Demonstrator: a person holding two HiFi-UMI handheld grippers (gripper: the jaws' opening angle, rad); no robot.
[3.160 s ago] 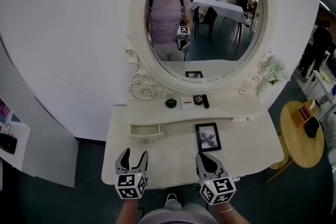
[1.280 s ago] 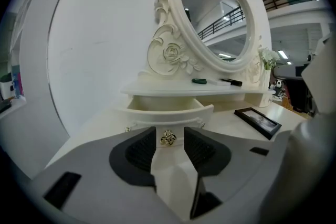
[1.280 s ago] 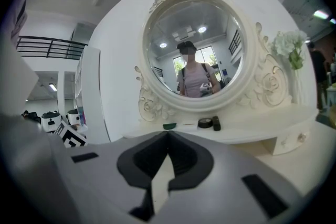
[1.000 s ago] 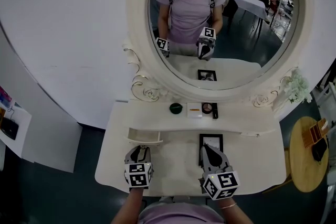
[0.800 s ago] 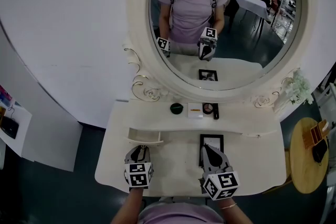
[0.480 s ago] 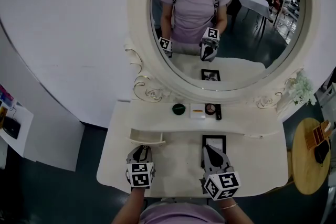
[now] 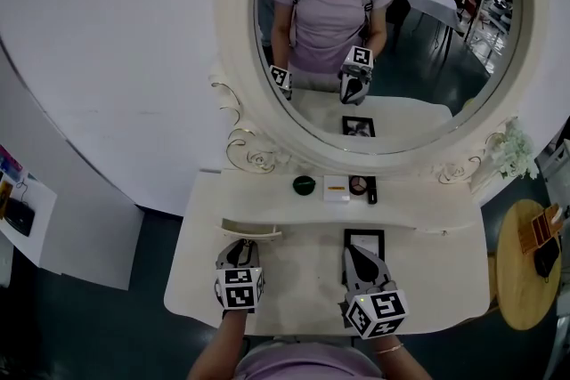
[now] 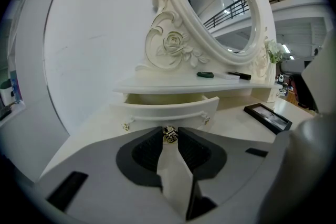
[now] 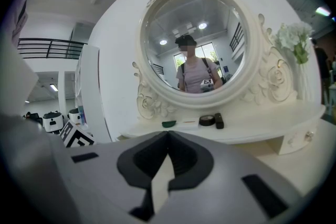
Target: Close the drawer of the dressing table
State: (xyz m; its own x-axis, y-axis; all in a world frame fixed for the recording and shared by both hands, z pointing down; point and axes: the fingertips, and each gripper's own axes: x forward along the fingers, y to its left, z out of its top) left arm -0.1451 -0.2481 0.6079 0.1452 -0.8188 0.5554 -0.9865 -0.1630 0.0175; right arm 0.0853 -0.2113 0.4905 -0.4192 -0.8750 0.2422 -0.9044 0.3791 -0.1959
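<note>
drawer (image 7: 252, 231): set under the shelf (image 7: 419, 197) toward the back-left corner of the dressing table (image 7: 294, 285); its front stands out only a little from the shelf face, with a thin strip of its inside showing.
knob (image 8: 169, 134): small metal knob at the middle of the drawer front, seen in the left gripper view right at the jaw tips.
left gripper (image 7: 239, 246): low over the left part of the top and pointing at the back edge; its jaws are drawn close, with the knob caught between their tips.
right gripper (image 7: 356, 255): near the front edge, right of centre; its jaws are closed tip to tip with nothing between them (its own view shows only tabletop past them).
picture frame (image 7: 363, 242): lies flat just ahead of the right gripper.
mirror (image 7: 401, 58): an oval glass above the back edge; it reflects the person and both grippers.
change since half a second ago: the left gripper has moved toward the back edge and the drawer front has gone in with it, so less of the drawer's inside shows; the right gripper and the picture frame lie as they did.
</note>
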